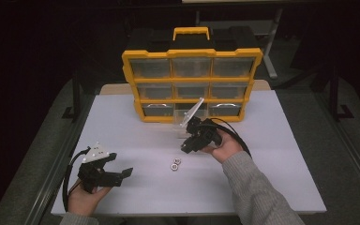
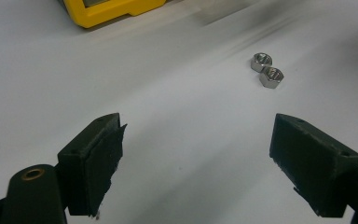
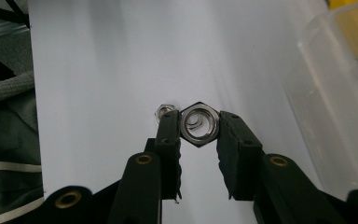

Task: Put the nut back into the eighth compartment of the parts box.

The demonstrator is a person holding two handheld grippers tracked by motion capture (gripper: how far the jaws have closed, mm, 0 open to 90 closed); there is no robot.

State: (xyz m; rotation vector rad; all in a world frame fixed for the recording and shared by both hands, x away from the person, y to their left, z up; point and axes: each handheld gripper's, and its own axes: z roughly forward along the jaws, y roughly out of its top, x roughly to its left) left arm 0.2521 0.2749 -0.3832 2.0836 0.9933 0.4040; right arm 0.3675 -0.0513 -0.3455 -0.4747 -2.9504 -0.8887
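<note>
A shiny hex nut [image 3: 199, 123] is pinched flat between the pads of my right gripper [image 3: 198, 128], held above the white table. Below it on the table lies another nut [image 3: 162, 111], half hidden by the left finger. In the high view my right gripper [image 1: 186, 147] hovers over the middle of the table, just right of two loose nuts [image 1: 174, 164]. My left gripper [image 1: 126, 173] rests low at the front left, jaws wide apart with nothing between them. Its own view [image 2: 196, 144] looks toward the two nuts, one [image 2: 261, 61] just behind the other [image 2: 271, 76].
A yellow and black parts organizer [image 1: 192, 84] with clear drawers stands at the back of the white table [image 1: 272, 178]. A clear plastic drawer [image 1: 187, 115] sits pulled out in front of it, close behind my right gripper, and its wall [image 3: 340, 107] stands at the right of the right gripper view.
</note>
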